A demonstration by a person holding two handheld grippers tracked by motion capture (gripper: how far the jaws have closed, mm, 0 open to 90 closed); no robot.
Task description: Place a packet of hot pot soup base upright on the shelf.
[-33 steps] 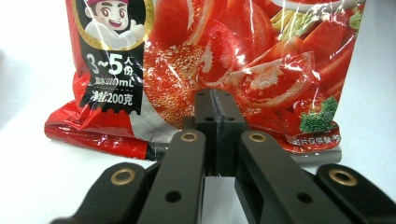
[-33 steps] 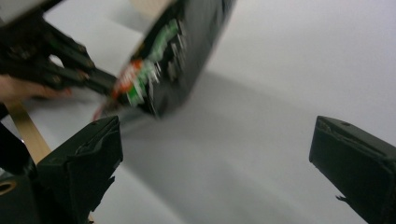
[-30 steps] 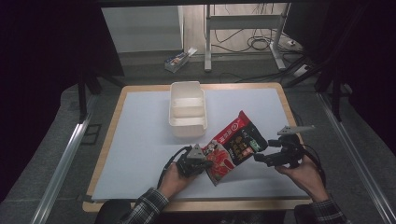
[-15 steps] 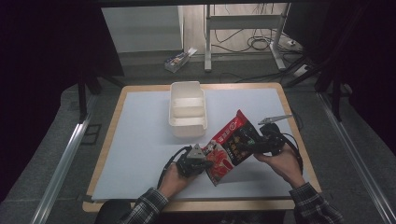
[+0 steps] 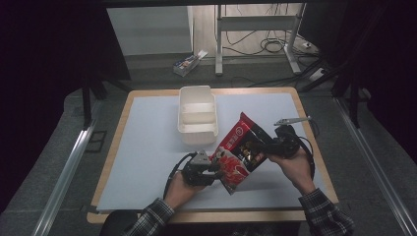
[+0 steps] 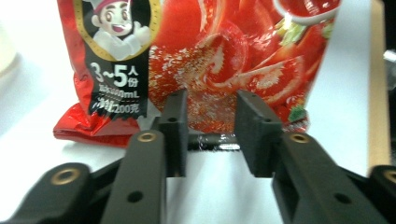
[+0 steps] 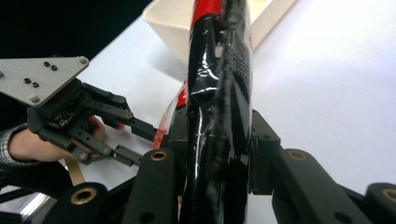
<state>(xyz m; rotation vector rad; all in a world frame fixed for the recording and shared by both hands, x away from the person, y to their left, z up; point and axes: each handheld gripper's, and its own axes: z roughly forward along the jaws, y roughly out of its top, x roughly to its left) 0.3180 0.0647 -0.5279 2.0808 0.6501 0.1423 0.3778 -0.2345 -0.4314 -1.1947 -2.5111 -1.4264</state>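
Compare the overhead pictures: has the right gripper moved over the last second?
Yes. The right gripper has moved left, away from the table's right edge and toward the white container, and now clamps the red packet.

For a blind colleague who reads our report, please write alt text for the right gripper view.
The right gripper's two black jaws are closed on the edge of a red and black snack bag, seen edge-on. Behind it, on the white table, stands a cream plastic container. At left, a hand holds the left gripper, which reaches to the bag.
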